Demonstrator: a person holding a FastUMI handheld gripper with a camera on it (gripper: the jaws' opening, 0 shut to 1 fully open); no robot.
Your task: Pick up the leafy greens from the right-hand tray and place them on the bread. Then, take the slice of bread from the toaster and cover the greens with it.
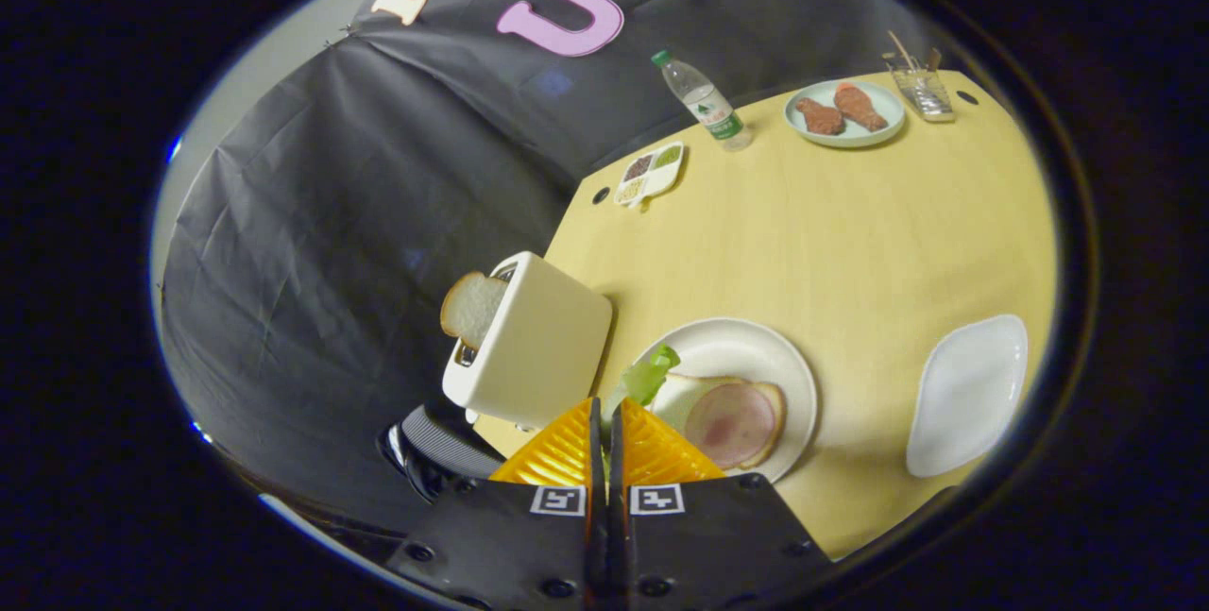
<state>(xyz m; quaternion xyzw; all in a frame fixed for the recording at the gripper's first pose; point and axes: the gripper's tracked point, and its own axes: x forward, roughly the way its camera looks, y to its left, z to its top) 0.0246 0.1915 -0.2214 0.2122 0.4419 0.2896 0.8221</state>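
My gripper is shut on the leafy greens, which stick out just ahead of the fingertips. The greens hang over the near rim of a round white plate. On that plate lies a slice of bread topped with a pink round of ham, just to the right of the fingers. A white toaster stands left of the plate, with a slice of bread poking out of its slot. An oblong white tray sits bare at the right.
On the yellow table, far beyond the plate, stand a water bottle, a small divided dish, a pale plate with two brown pieces of food and a glass. The table's edge runs beside the toaster.
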